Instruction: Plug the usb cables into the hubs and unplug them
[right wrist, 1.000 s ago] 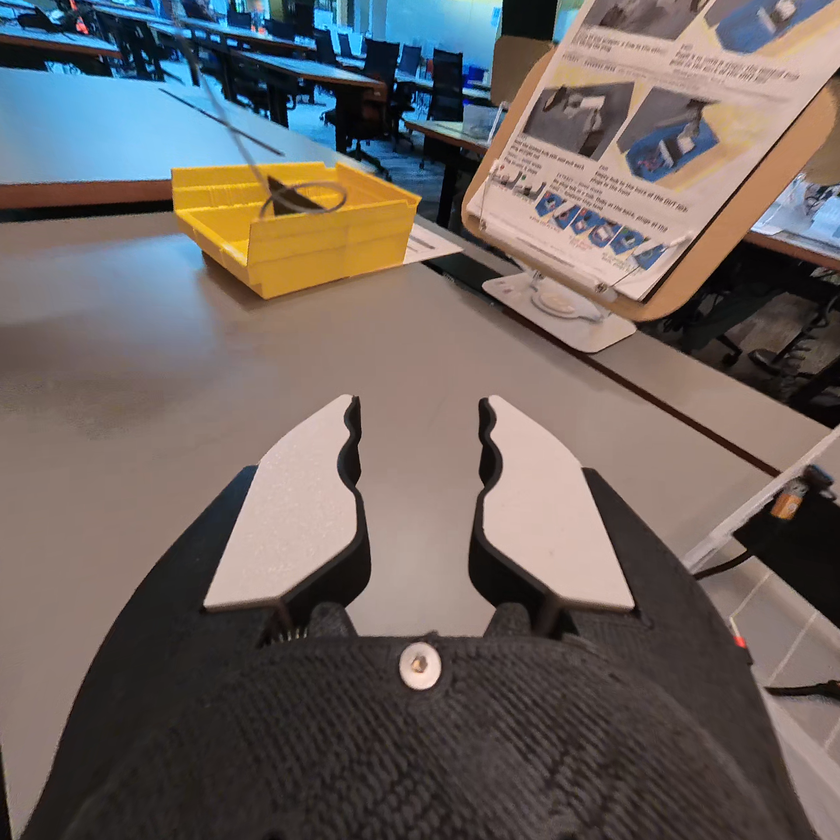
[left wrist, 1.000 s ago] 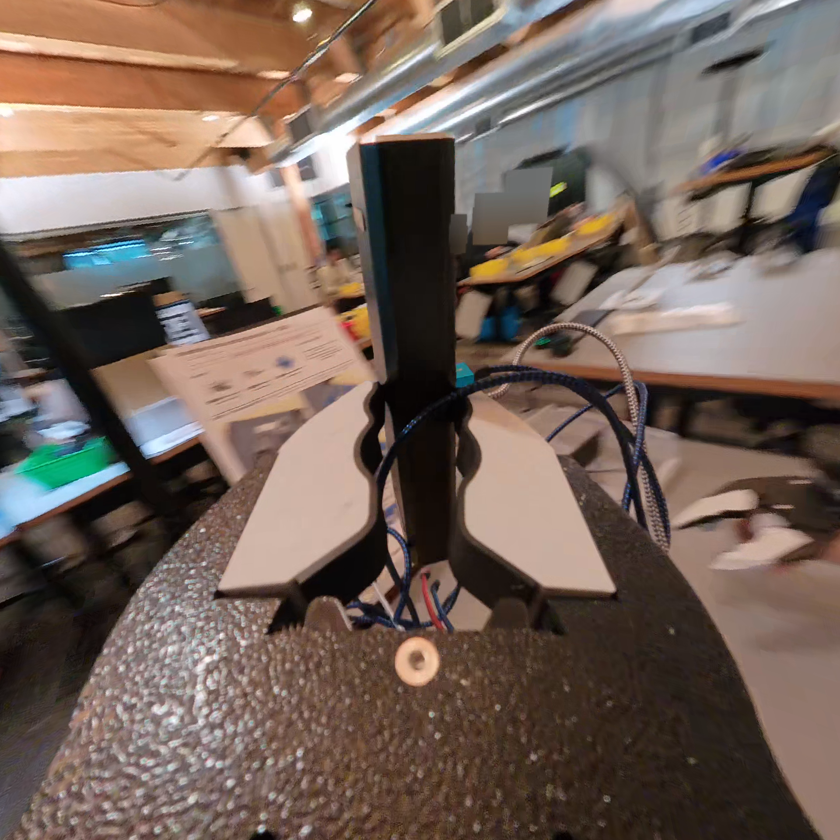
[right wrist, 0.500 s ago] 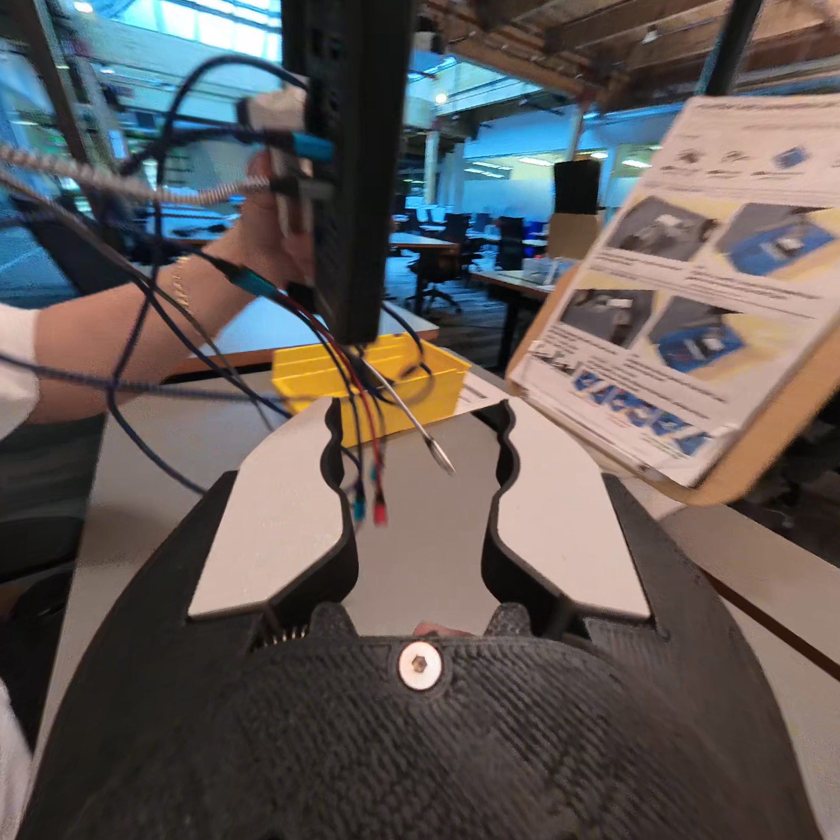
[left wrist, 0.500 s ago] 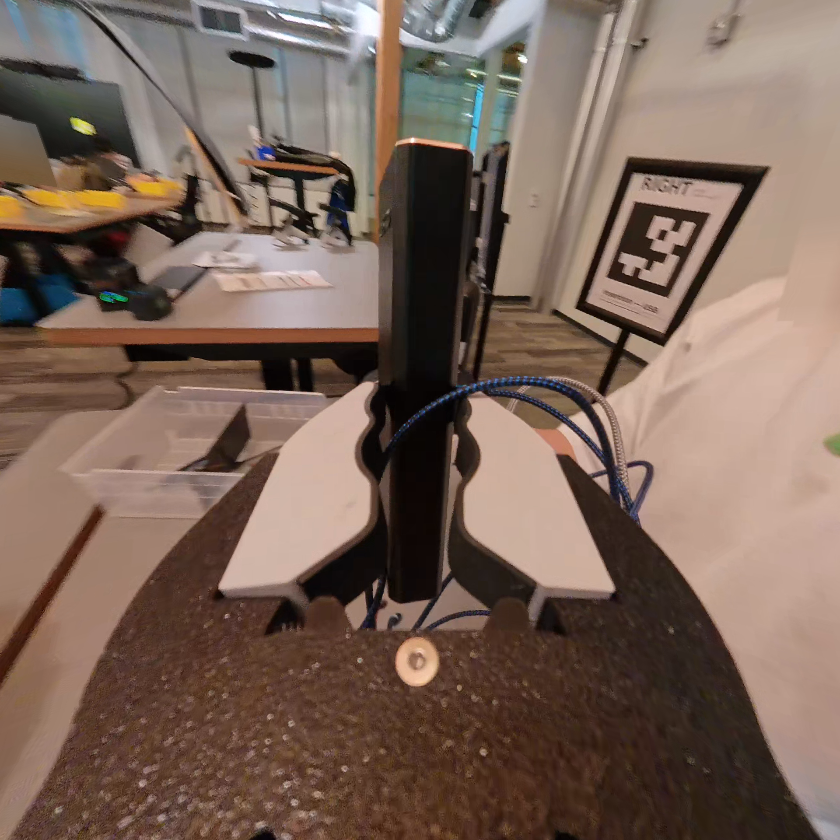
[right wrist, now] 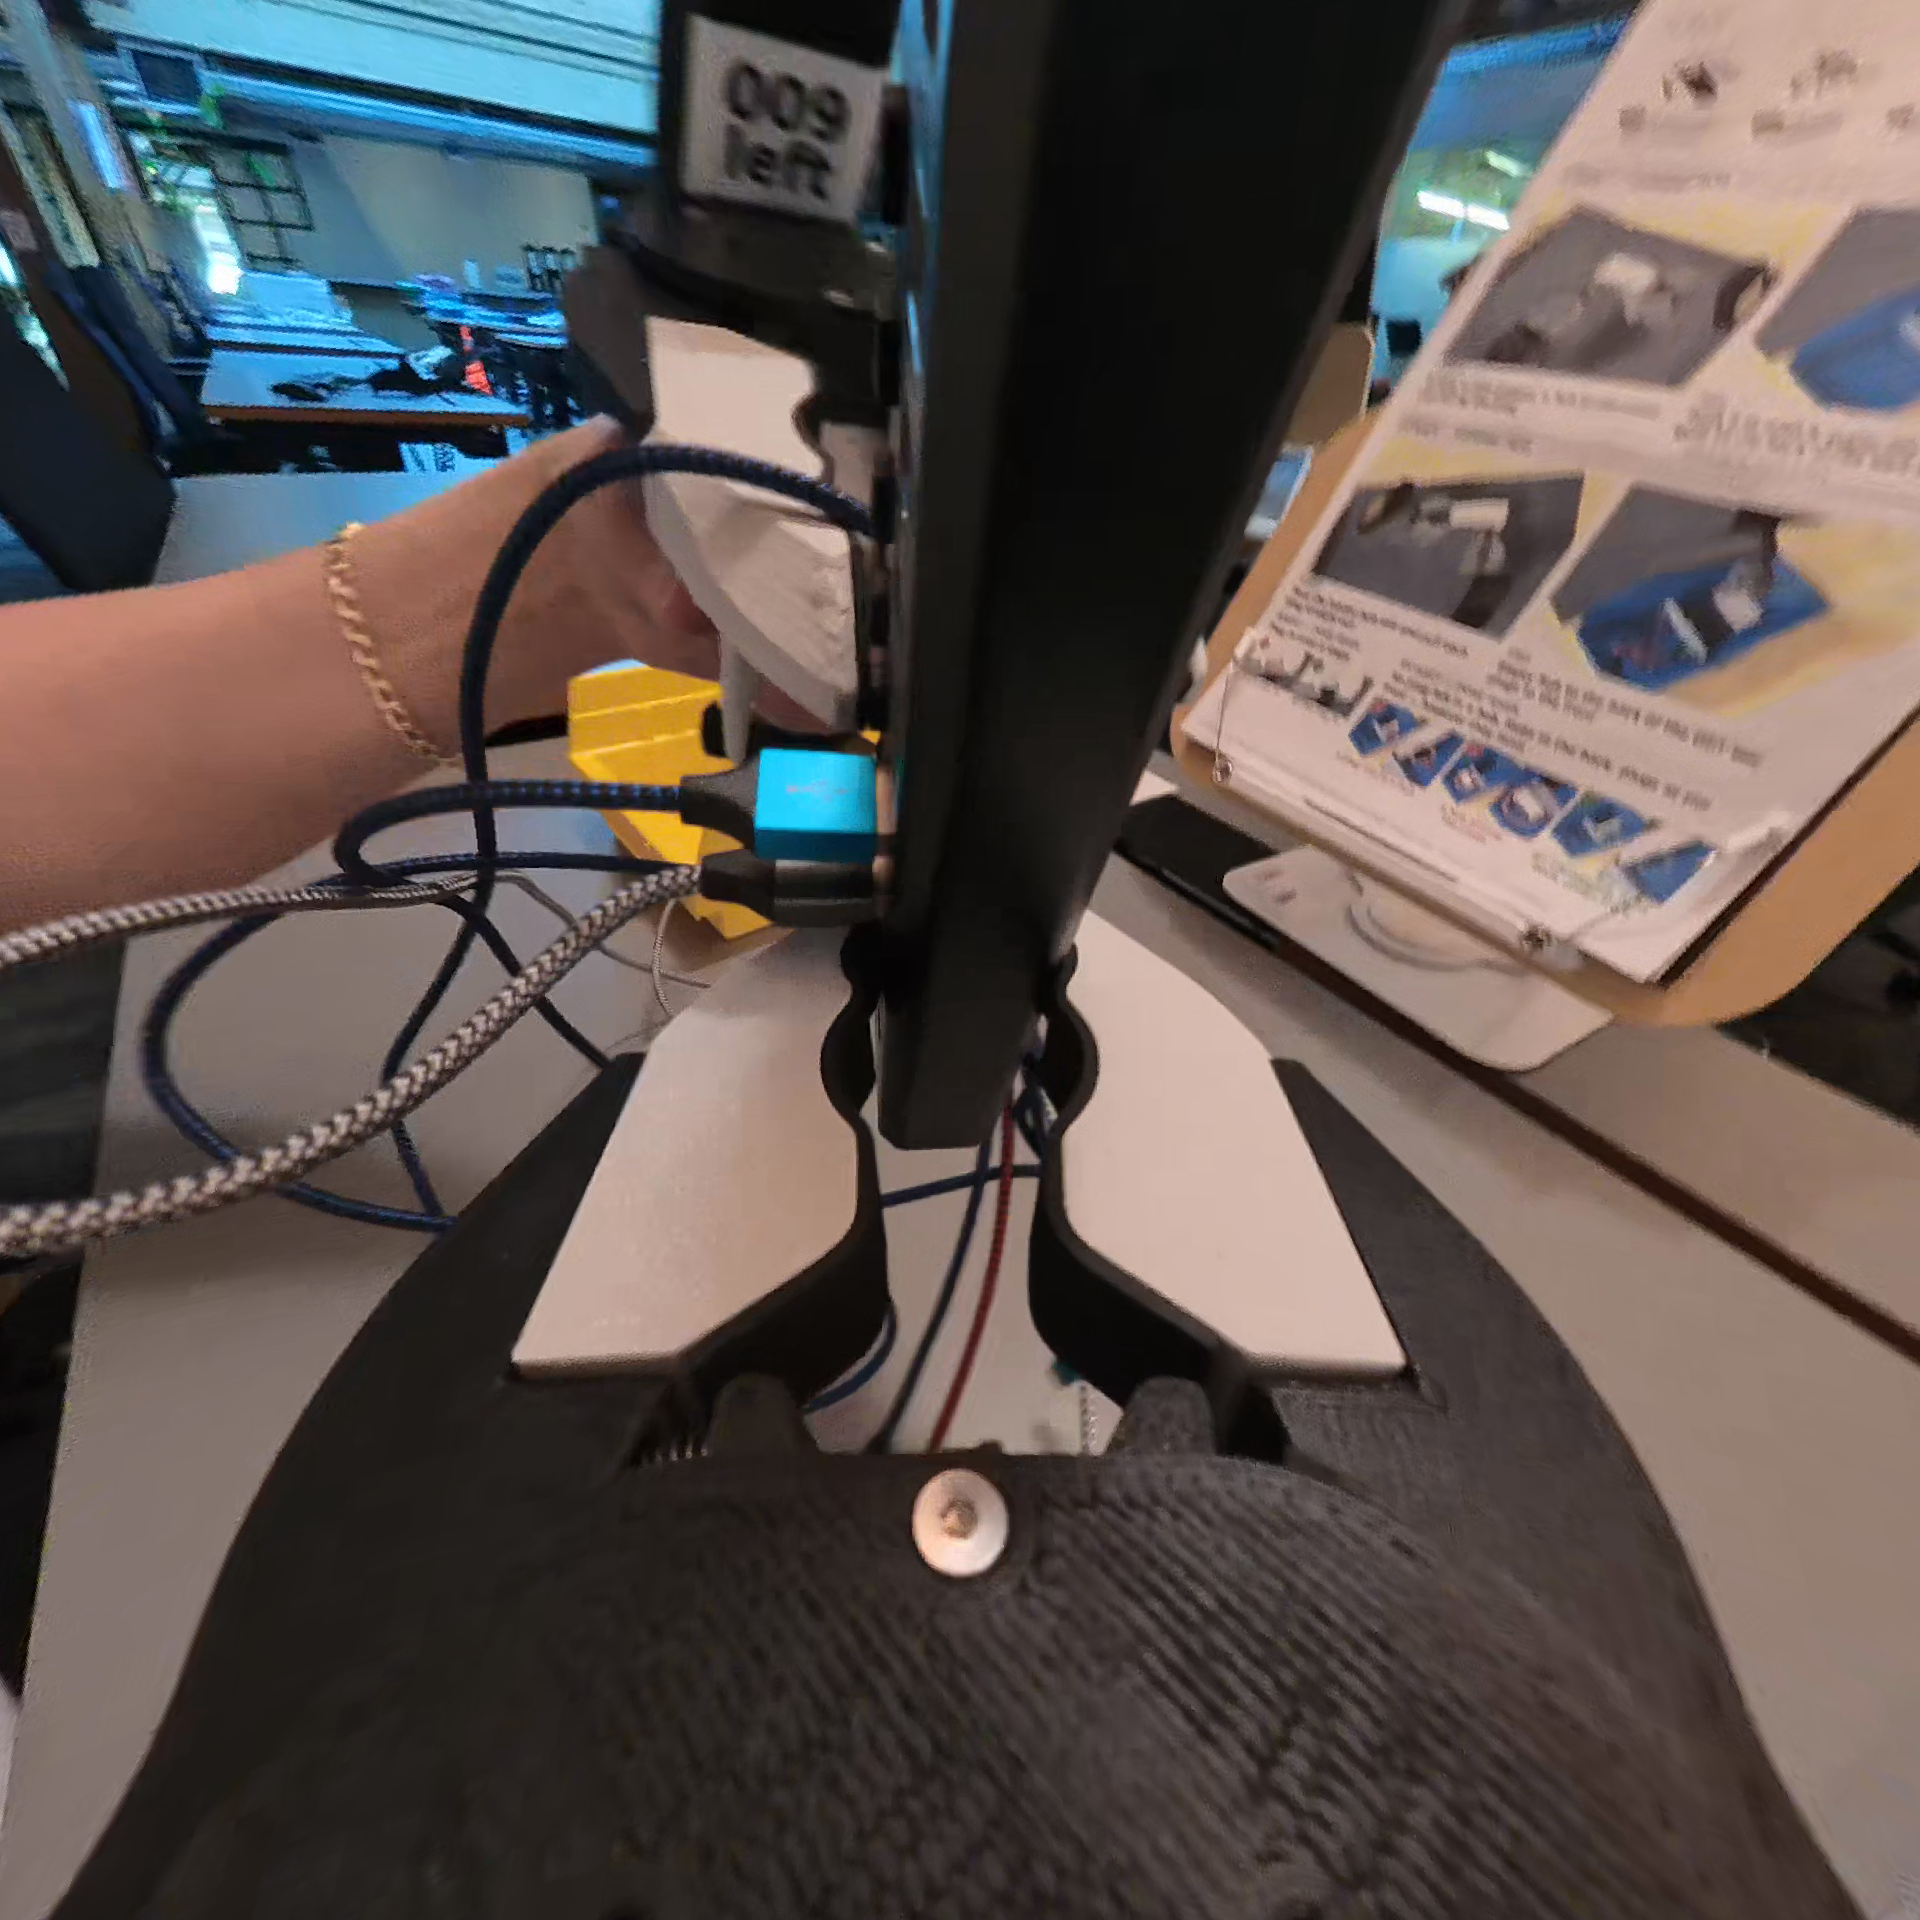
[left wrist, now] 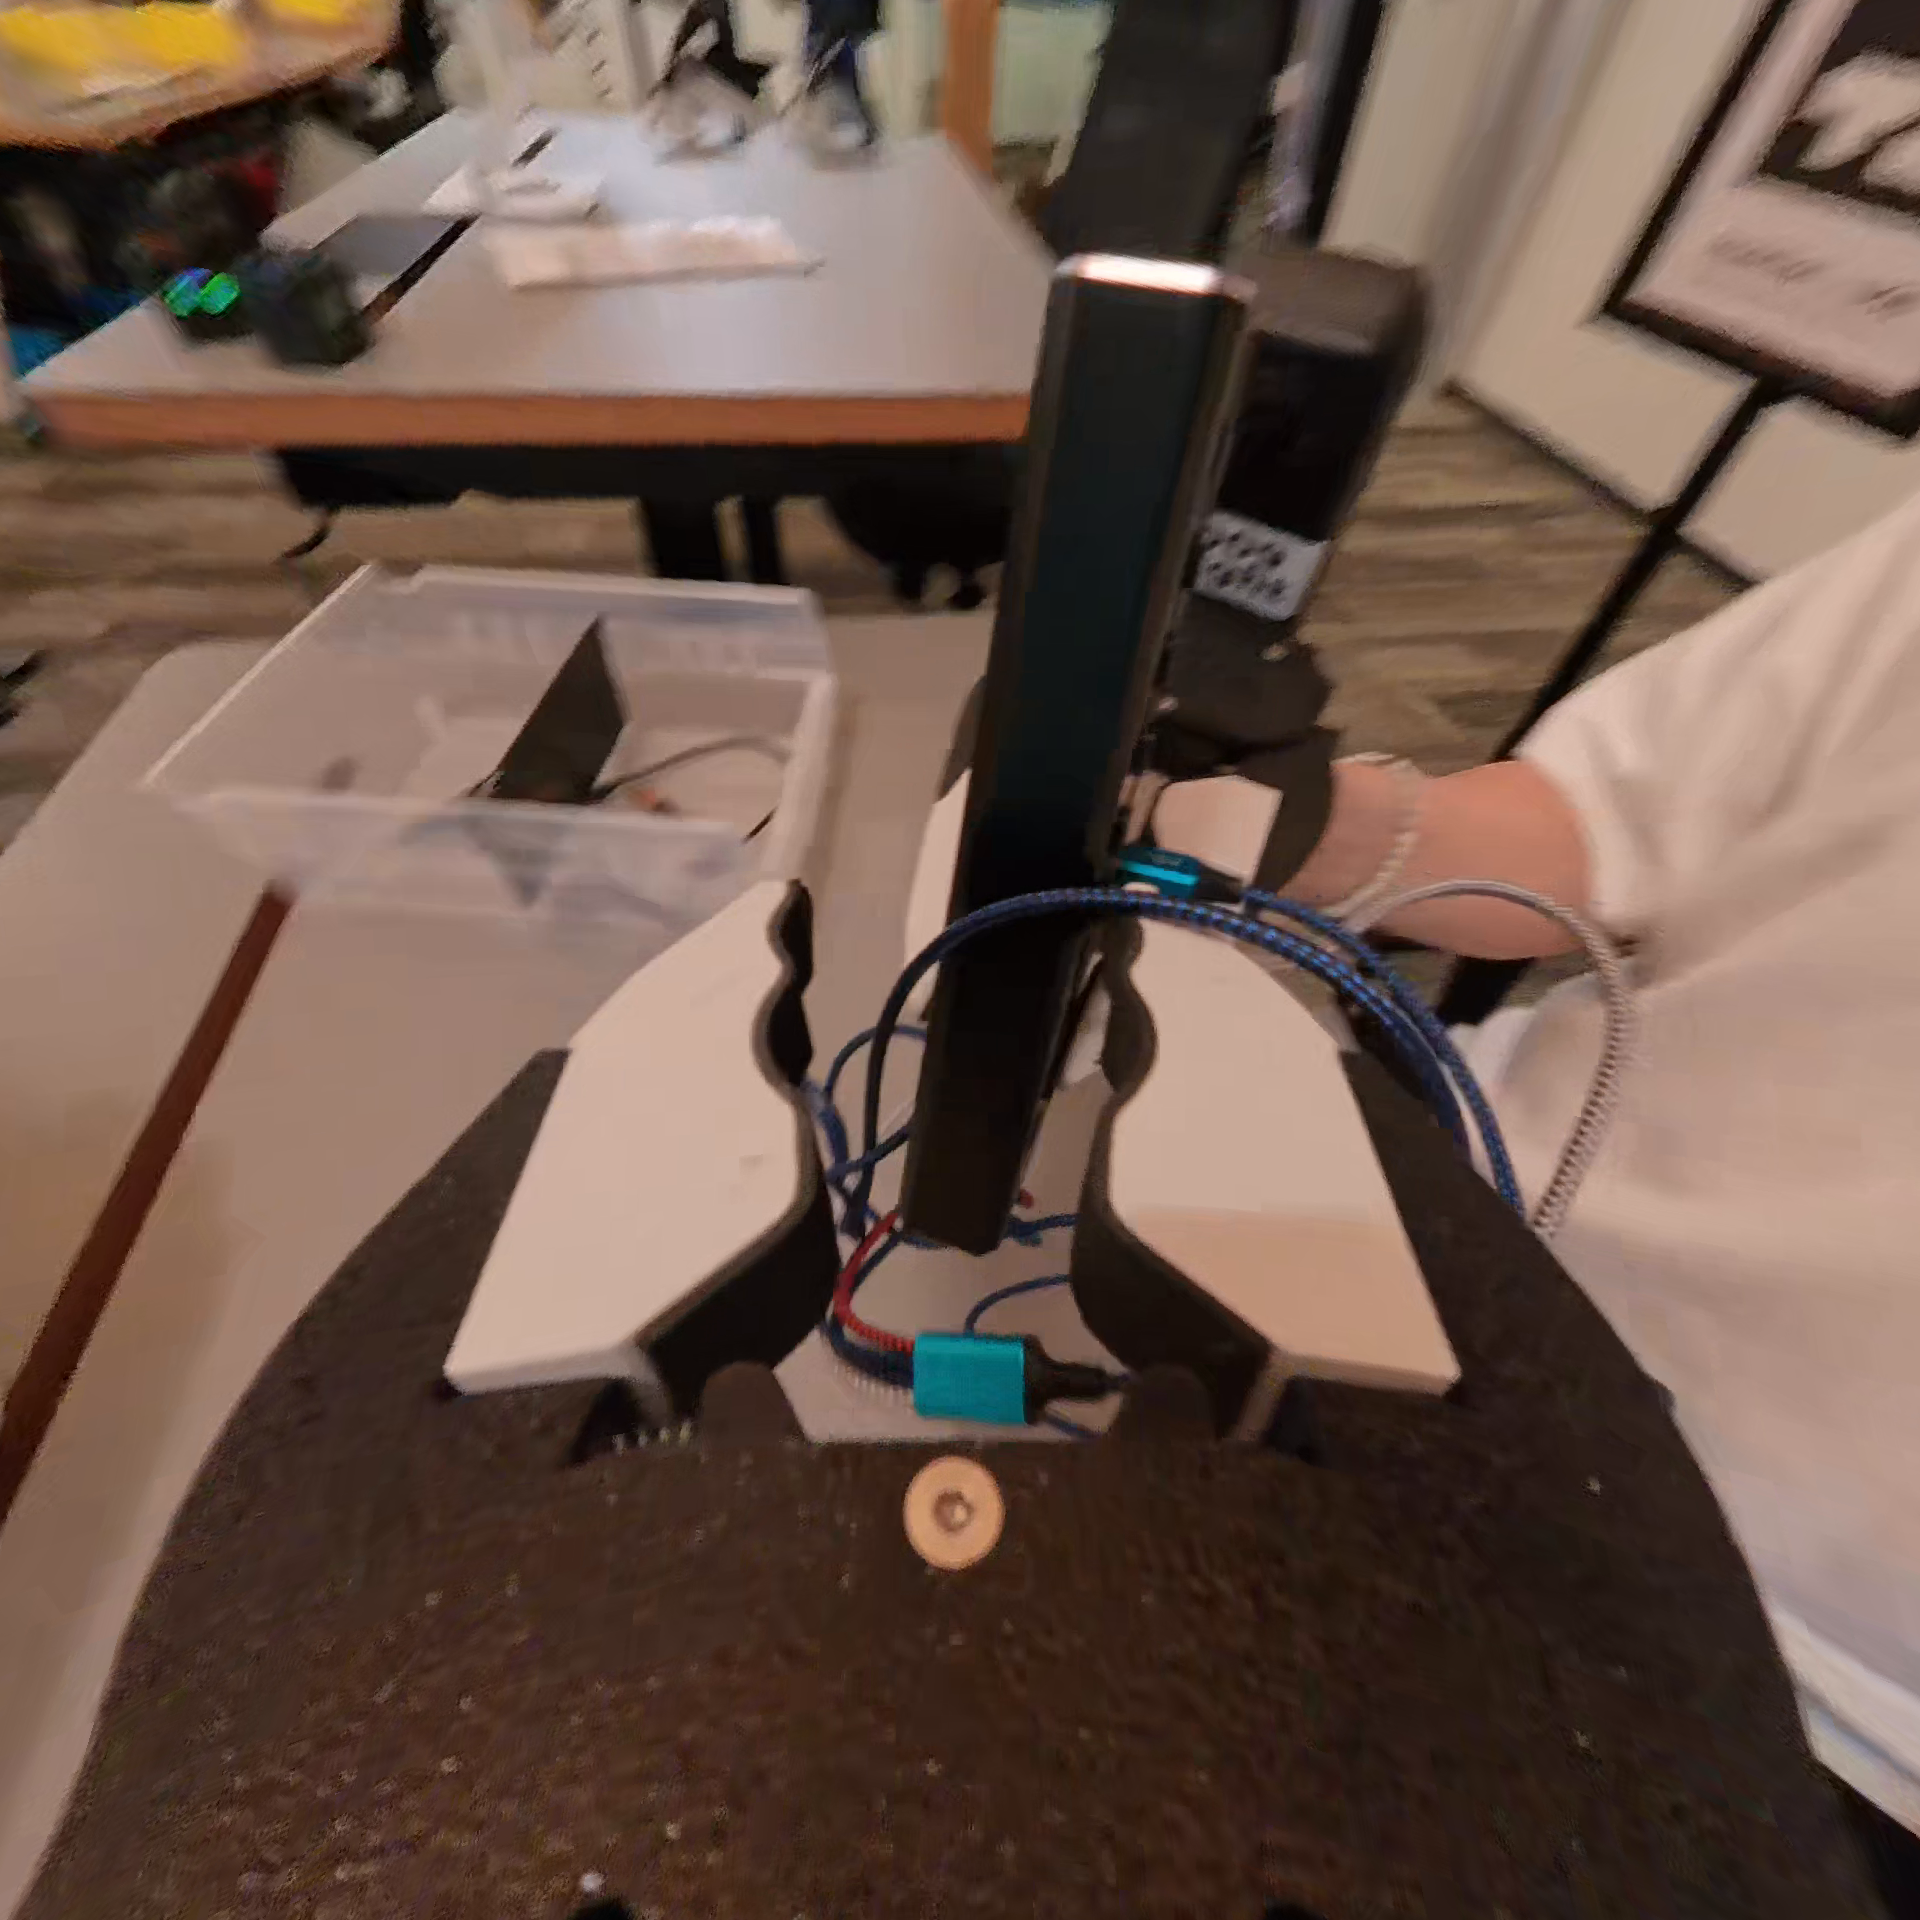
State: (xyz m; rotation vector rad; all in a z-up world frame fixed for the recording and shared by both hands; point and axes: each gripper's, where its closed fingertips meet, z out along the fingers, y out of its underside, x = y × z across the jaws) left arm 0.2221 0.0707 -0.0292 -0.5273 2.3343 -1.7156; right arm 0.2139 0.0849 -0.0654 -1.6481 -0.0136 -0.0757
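A long black USB hub (left wrist: 1081, 675) stands upright between my left gripper's (left wrist: 956, 935) fingers. The jaws are apart, with a gap on the left side of the hub. My right gripper (right wrist: 956, 997) is shut on the hub's (right wrist: 1039, 520) lower end. One of the right gripper's fingers (left wrist: 1216, 821) shows behind the hub in the left wrist view. A blue braided cable with a cyan plug (right wrist: 816, 805) and a grey-white braided cable with a black plug (right wrist: 790, 883) sit in the hub's side. A loose cyan plug (left wrist: 966, 1377) hangs below.
A clear plastic bin (left wrist: 312, 821) holding another black hub stands on the grey table at the left. A yellow bin (right wrist: 634, 727) is behind the cables. An instruction sheet on a wooden stand (right wrist: 1558, 571) is at the right. A person's white sleeve (left wrist: 1714, 935) is close. Less than 4 cm separates the two grippers' tips.
My right gripper came up to the hub and shut on its lower end. My left gripper's jaws have opened around the hub, and its view has tilted down toward the table.
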